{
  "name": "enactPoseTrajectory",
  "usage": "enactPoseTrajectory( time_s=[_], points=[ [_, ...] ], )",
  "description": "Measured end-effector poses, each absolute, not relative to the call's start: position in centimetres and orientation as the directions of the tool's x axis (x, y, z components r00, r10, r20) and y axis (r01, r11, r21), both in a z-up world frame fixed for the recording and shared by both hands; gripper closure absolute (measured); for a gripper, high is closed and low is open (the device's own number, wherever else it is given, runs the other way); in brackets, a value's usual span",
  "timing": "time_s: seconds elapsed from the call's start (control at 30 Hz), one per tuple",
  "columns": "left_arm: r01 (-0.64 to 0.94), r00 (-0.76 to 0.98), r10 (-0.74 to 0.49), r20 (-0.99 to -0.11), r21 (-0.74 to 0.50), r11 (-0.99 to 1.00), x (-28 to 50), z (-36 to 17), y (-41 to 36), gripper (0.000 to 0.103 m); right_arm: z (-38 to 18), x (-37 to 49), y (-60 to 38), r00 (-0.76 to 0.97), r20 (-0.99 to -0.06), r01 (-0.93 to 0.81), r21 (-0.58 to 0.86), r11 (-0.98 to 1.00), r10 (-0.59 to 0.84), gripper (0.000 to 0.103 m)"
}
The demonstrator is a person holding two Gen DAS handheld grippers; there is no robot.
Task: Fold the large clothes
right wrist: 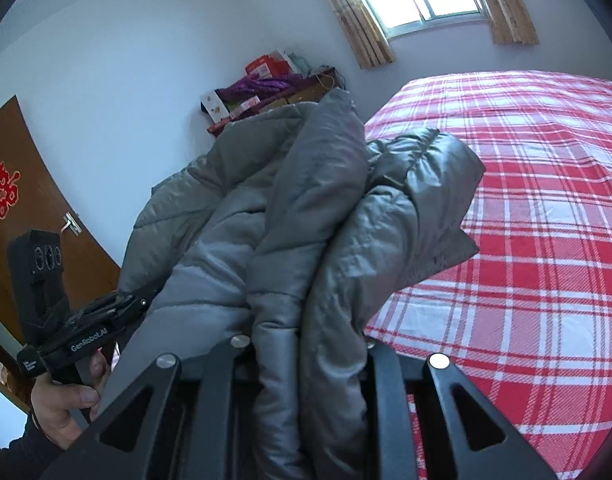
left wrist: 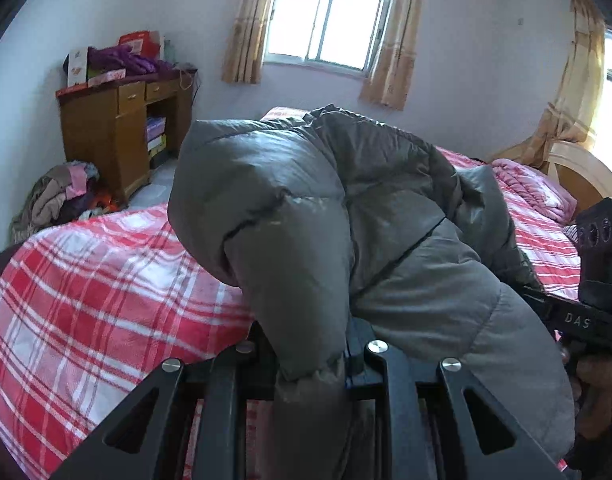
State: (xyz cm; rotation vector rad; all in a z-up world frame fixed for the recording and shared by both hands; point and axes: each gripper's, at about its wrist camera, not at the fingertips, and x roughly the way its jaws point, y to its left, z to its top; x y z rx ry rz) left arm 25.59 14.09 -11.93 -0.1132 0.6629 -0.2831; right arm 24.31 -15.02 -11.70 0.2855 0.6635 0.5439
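Note:
A grey puffer jacket (left wrist: 326, 208) hangs bunched between both grippers above a bed with a red and white checked sheet (left wrist: 98, 280). My left gripper (left wrist: 310, 364) is shut on a fold of the jacket; its fingertips are hidden by the fabric. My right gripper (right wrist: 306, 360) is shut on another thick fold of the jacket (right wrist: 306, 220), held up over the bed's edge (right wrist: 526, 240). The right gripper's body shows at the right of the left wrist view (left wrist: 586, 312). The left gripper's body shows at the left of the right wrist view (right wrist: 86, 328).
A wooden desk (left wrist: 114, 132) piled with boxes and purple cloth stands against the far wall. A heap of clothes (left wrist: 54, 200) lies on the floor beside it. A pink quilt (left wrist: 534, 188) lies by the headboard. A brown door (right wrist: 22, 208) is on the left.

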Motion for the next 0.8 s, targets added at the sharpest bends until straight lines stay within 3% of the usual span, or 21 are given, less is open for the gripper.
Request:
enactPoseTrajectory(
  time_s=[0.4, 0.53, 0.57, 0.8],
  points=[
    [0.170, 0.717, -0.228, -0.659, -0.153, 0.974, 26.0, -15.0, 14.8, 0.056, -13.6, 25.0, -13.2, 0.637, -0.577, -0.363, 0.360, 0.859, 0.511, 0.080],
    [0.148, 0.722, -0.195, -0.664, -0.127, 0.981, 26.1, -15.4, 14.8, 0.038, -14.2, 25.1, -13.4, 0.638, -0.592, -0.349, 0.349, 0.870, 0.493, 0.078],
    [0.136, 0.723, -0.181, -0.667, -0.120, 0.984, 26.1, -15.6, 14.8, 0.032, -14.3, 25.2, -13.5, 0.638, -0.596, -0.343, 0.347, 0.873, 0.487, 0.076],
    [0.116, 0.713, -0.183, -0.677, -0.144, 0.983, 26.6, -16.4, 14.9, 0.021, -16.2, 25.8, -14.2, 0.630, -0.628, -0.299, 0.346, 0.889, 0.457, 0.065]
  ],
)
